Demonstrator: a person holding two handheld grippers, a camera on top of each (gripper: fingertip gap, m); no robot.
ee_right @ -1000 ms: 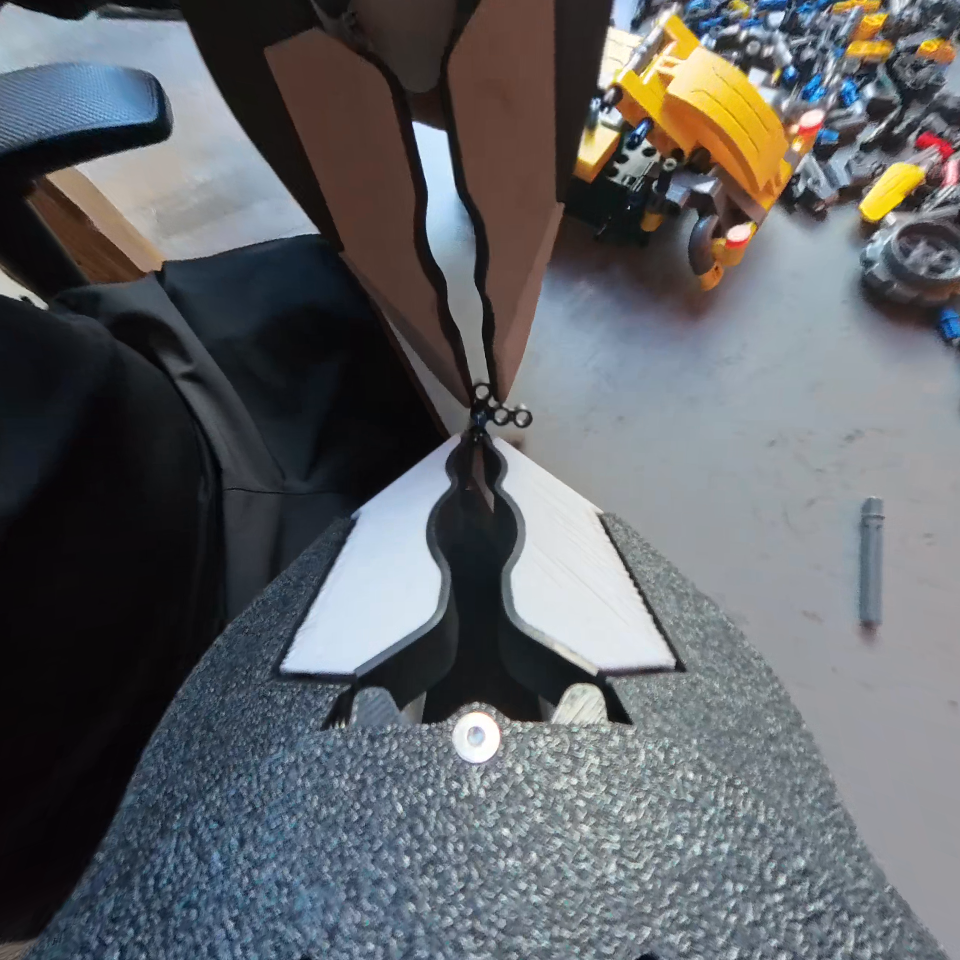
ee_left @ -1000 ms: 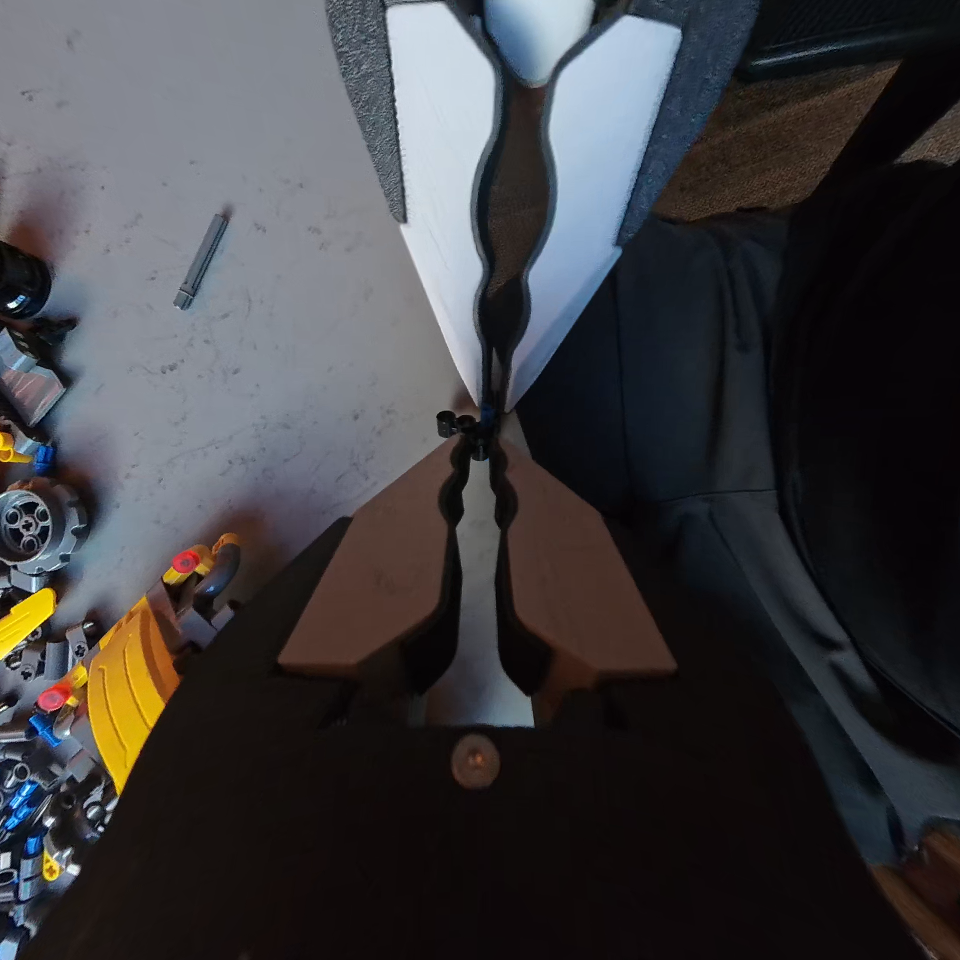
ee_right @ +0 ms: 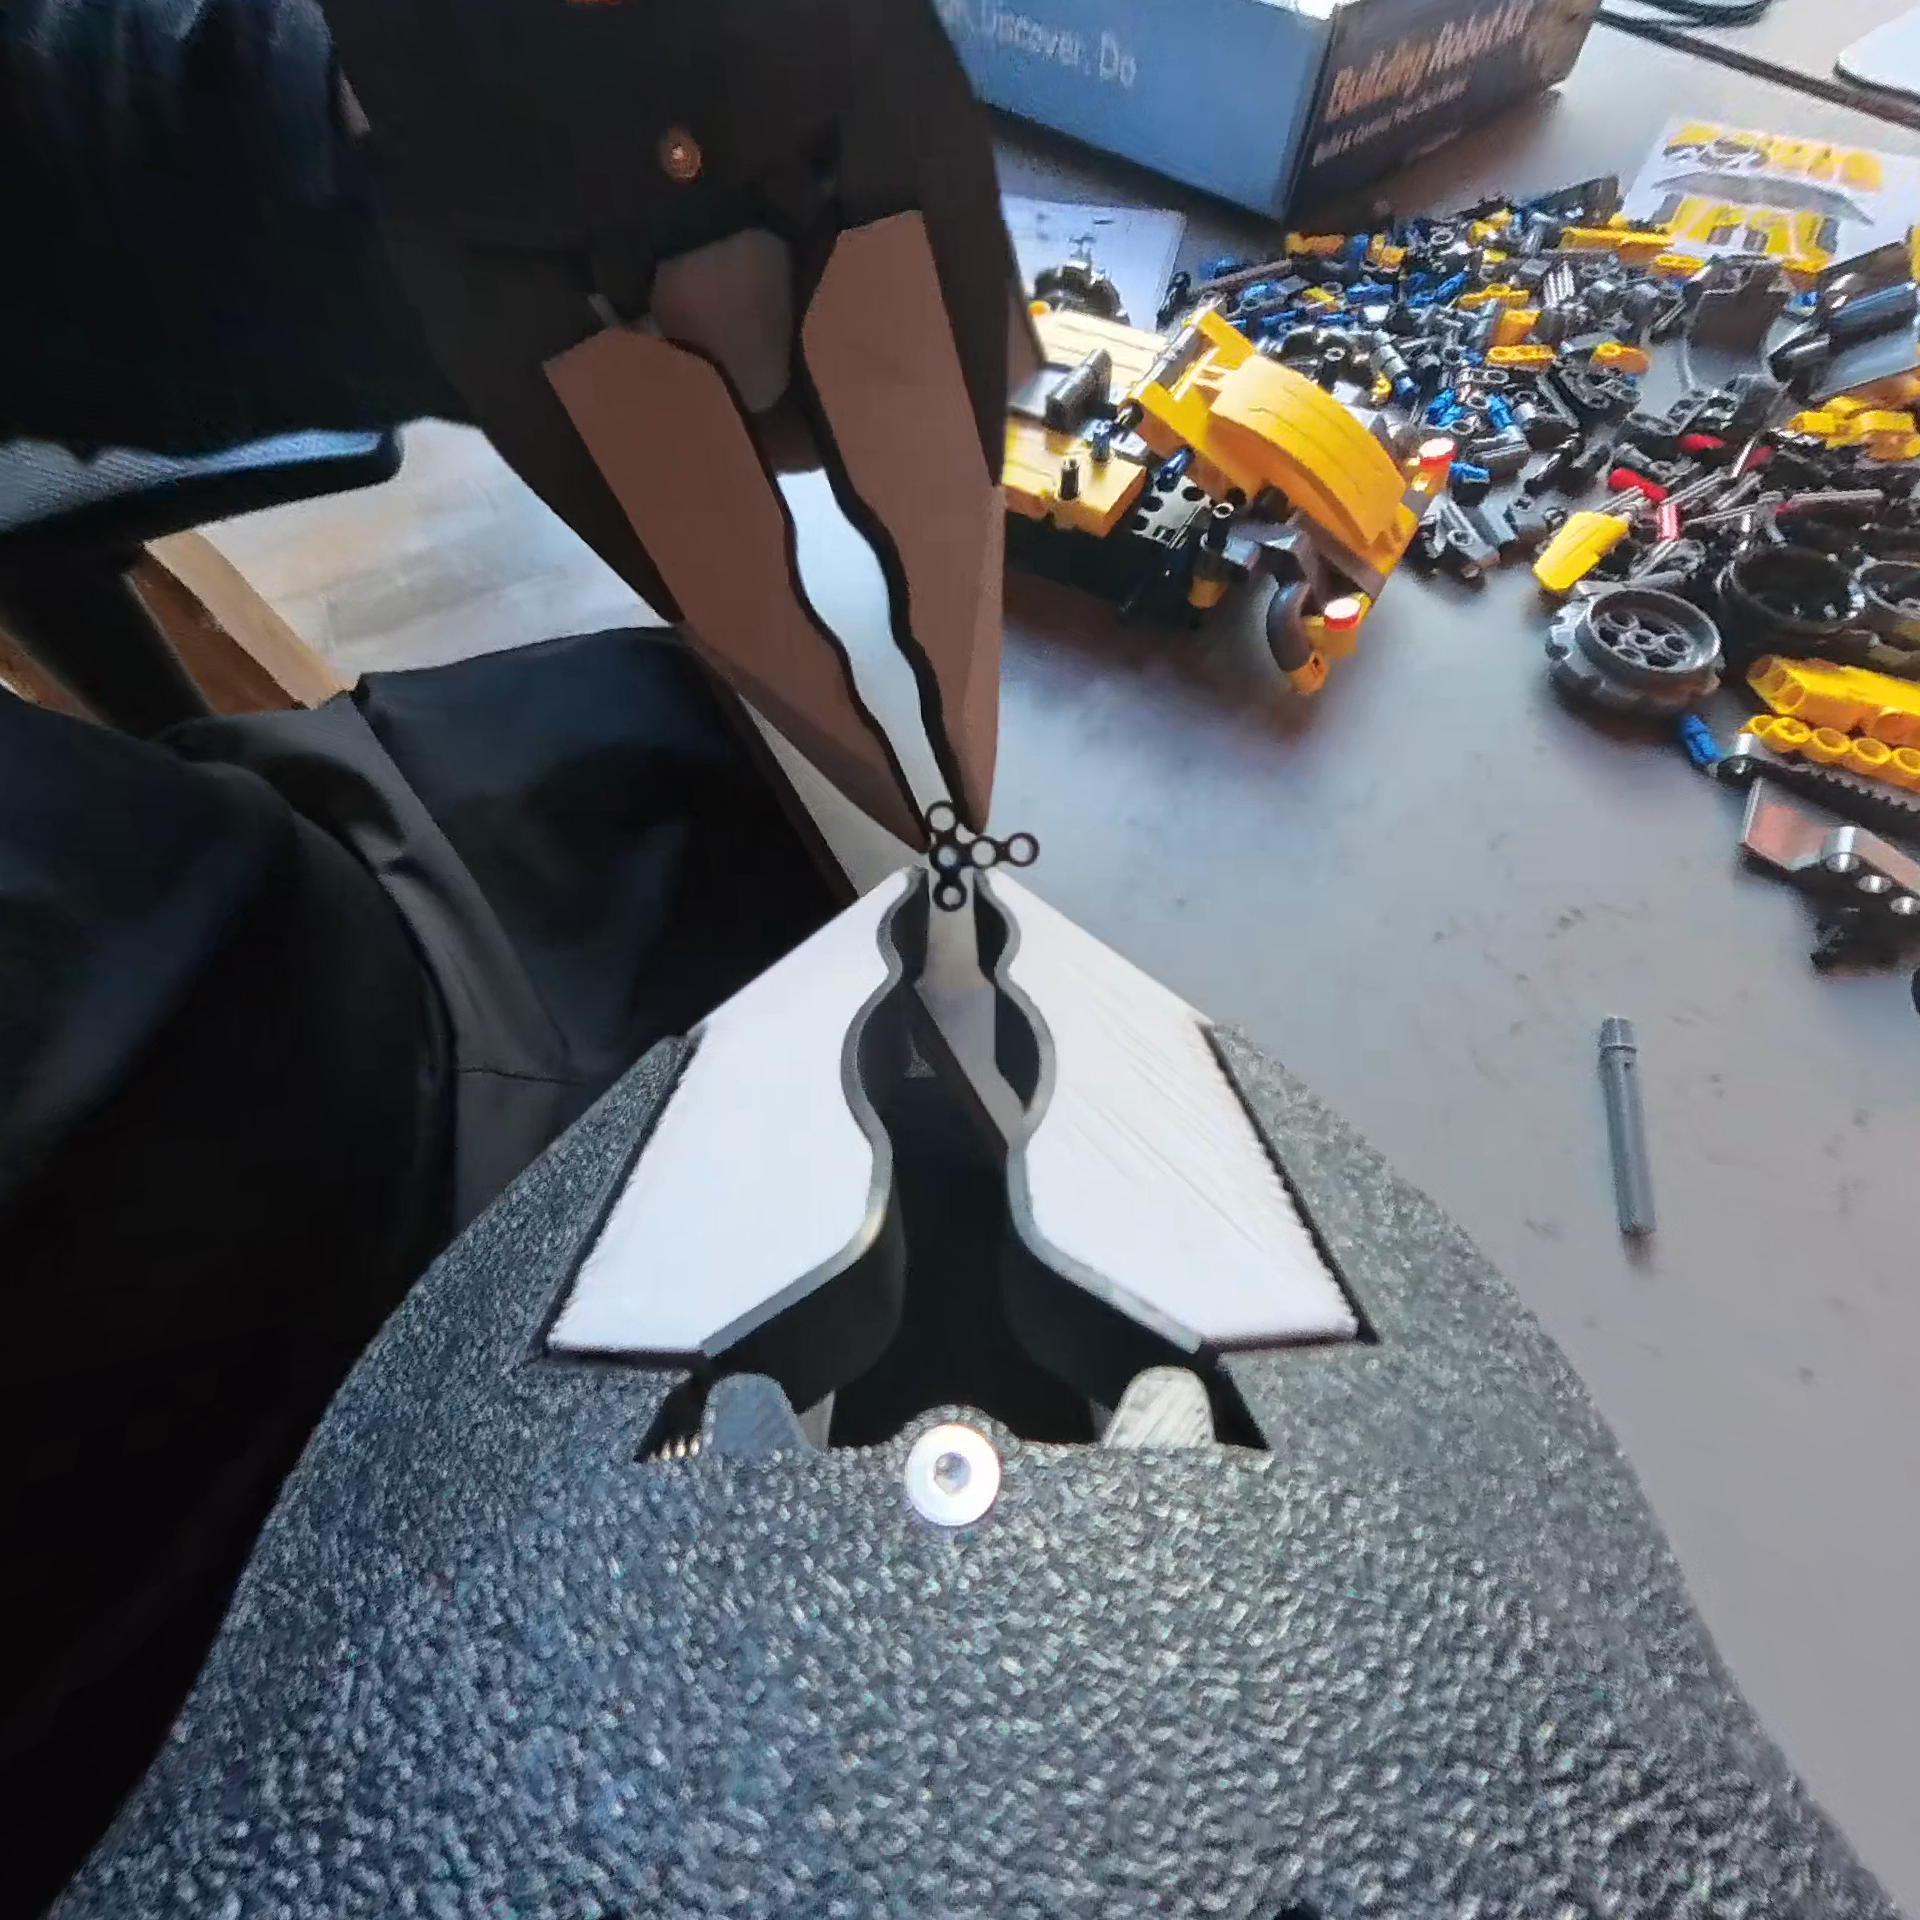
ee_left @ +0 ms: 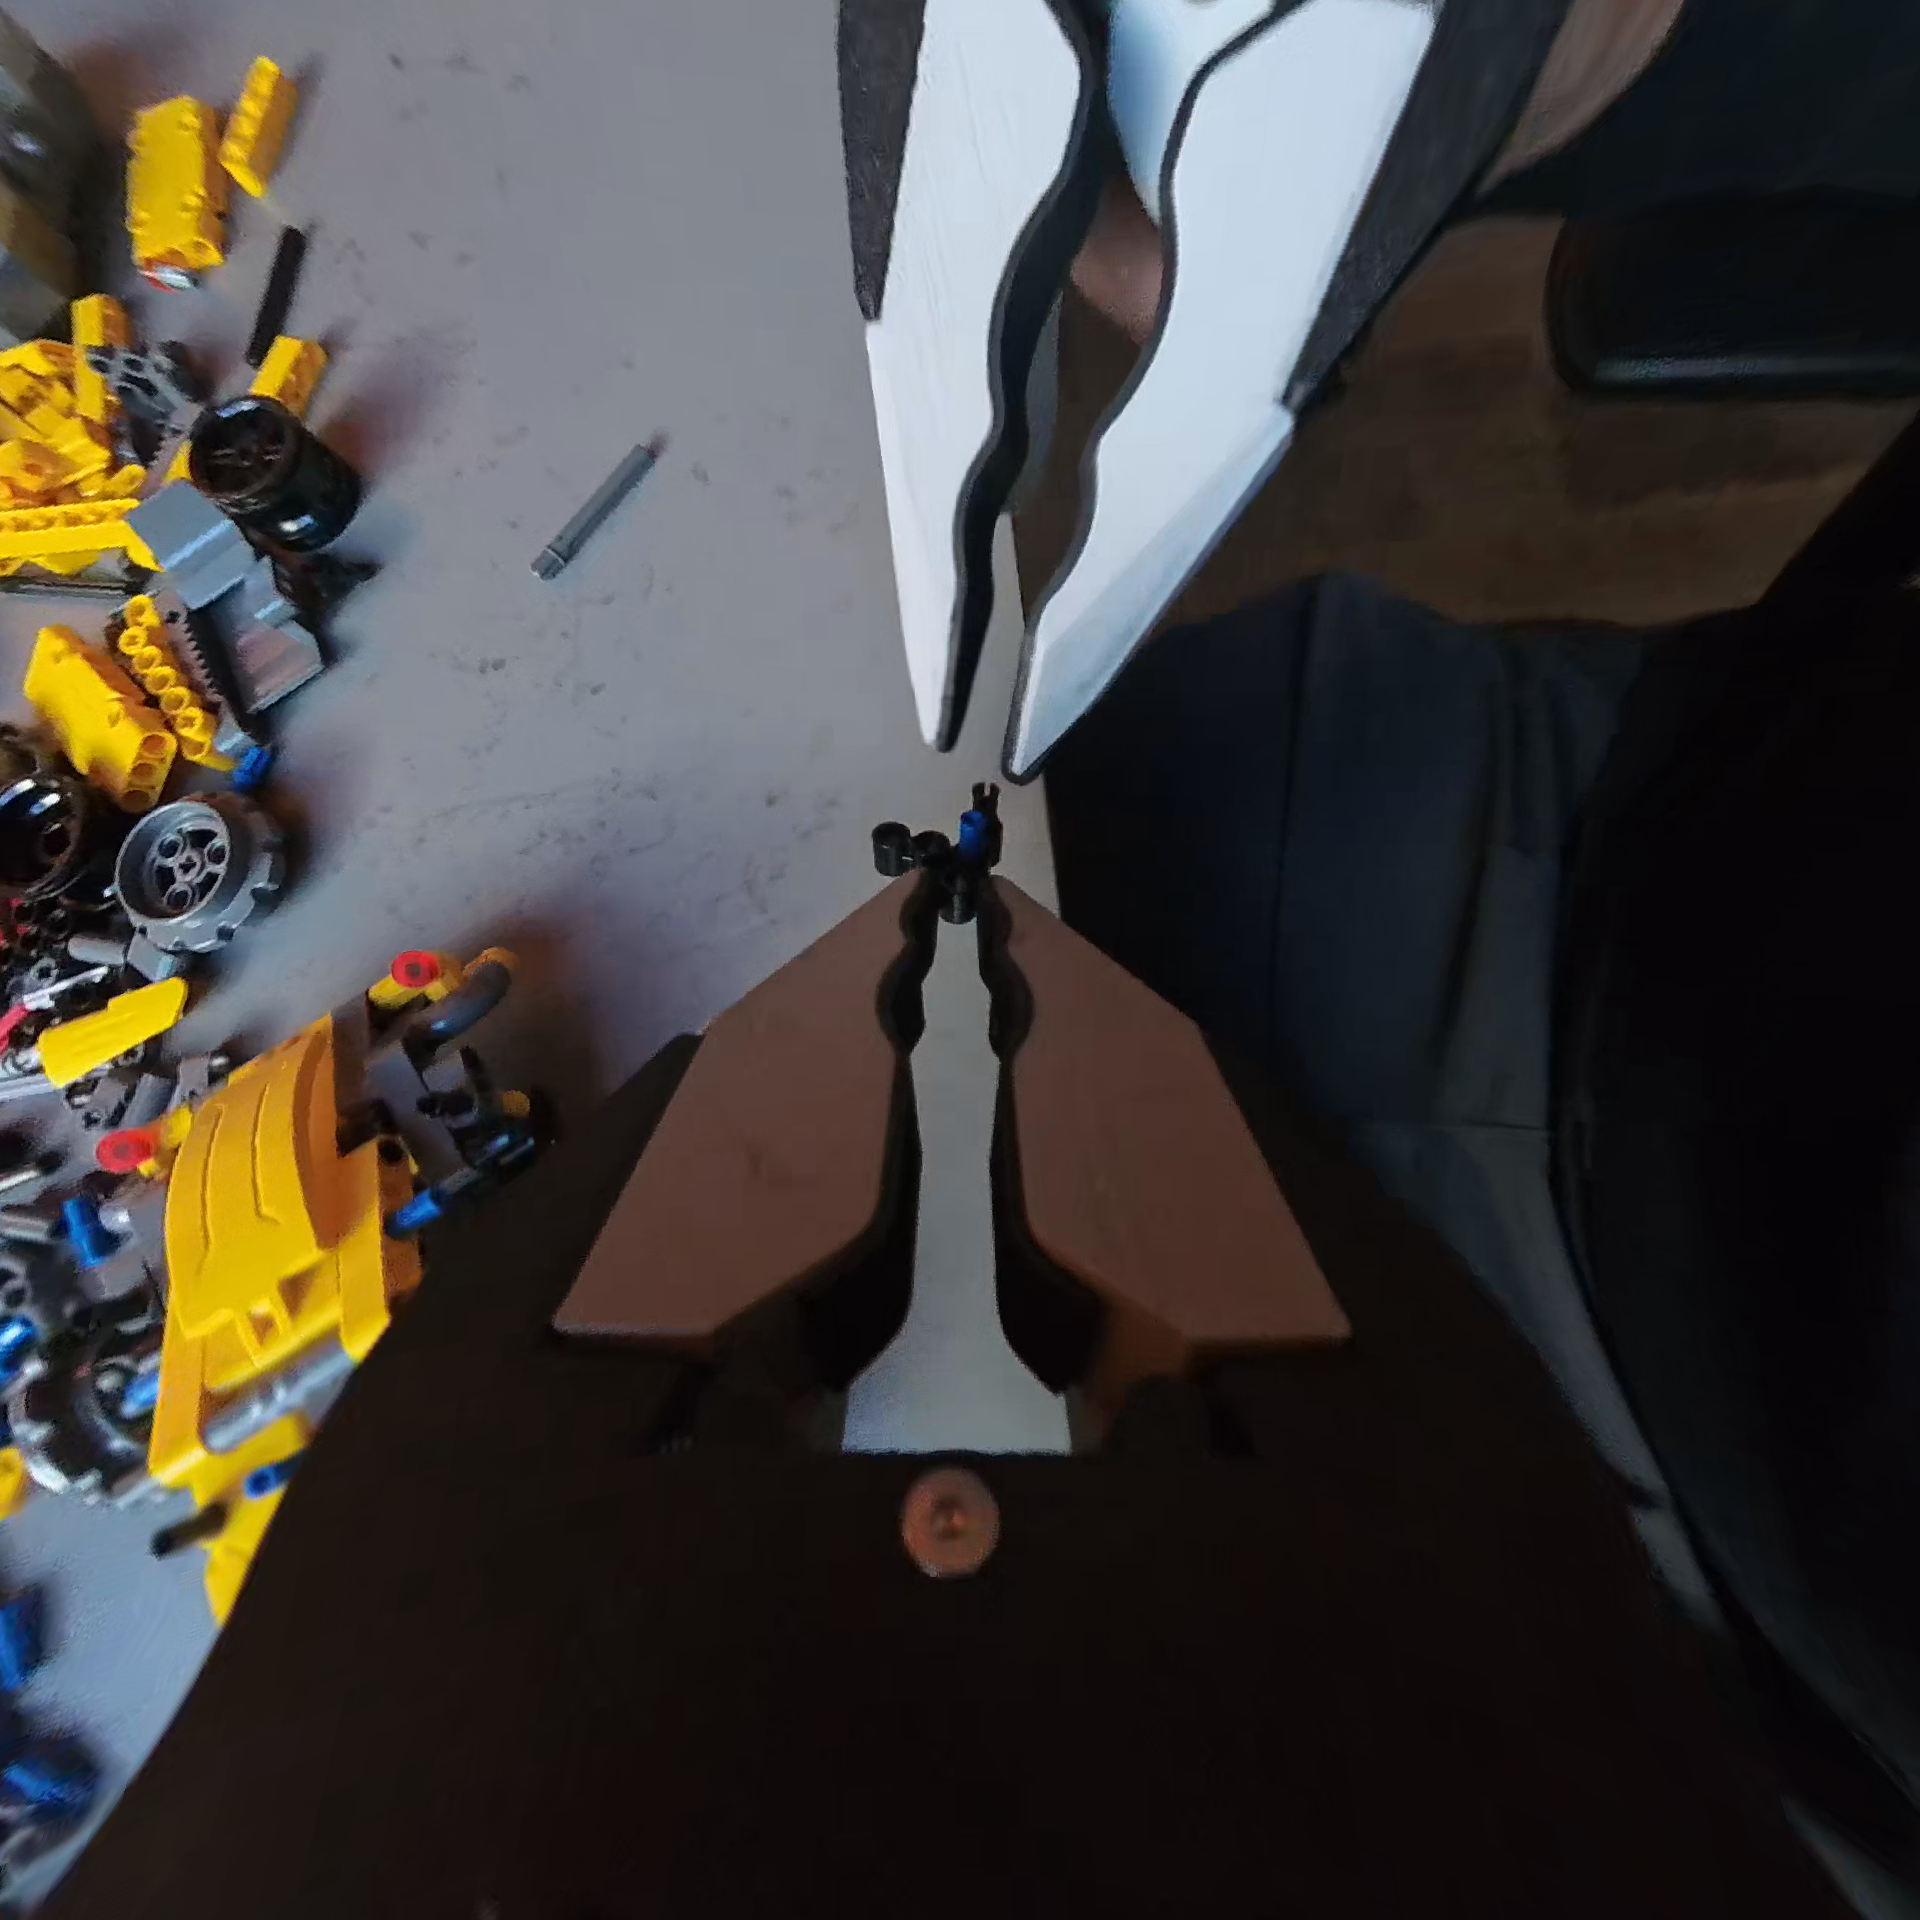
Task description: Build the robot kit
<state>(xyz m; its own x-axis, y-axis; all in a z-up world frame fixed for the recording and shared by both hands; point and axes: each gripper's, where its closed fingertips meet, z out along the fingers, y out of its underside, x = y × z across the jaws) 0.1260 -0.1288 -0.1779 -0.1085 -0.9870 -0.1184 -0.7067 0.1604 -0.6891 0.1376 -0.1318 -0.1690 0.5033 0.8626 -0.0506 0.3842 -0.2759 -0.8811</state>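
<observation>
Black toy connector [ee_left: 940,857] with a blue pin [ee_left: 974,831], centre frame, is small, light and stiff; grip it by its flat faces. The left gripper [ee_left: 951,894] has its brown fingers clamped on it. The right gripper [ee_left: 977,758] hangs just above, white fingers slightly apart. Loose bricks [ee_left: 135,665] crowd the counter [ee_left: 623,260] left.

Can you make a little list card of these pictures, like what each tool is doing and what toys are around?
Left tool: shut on a black connector piece with a blue pin
Right tool: open, just beyond that piece, not touching
Table: grey axle lying alone; yellow vehicle model; heap of loose parts
</observation>
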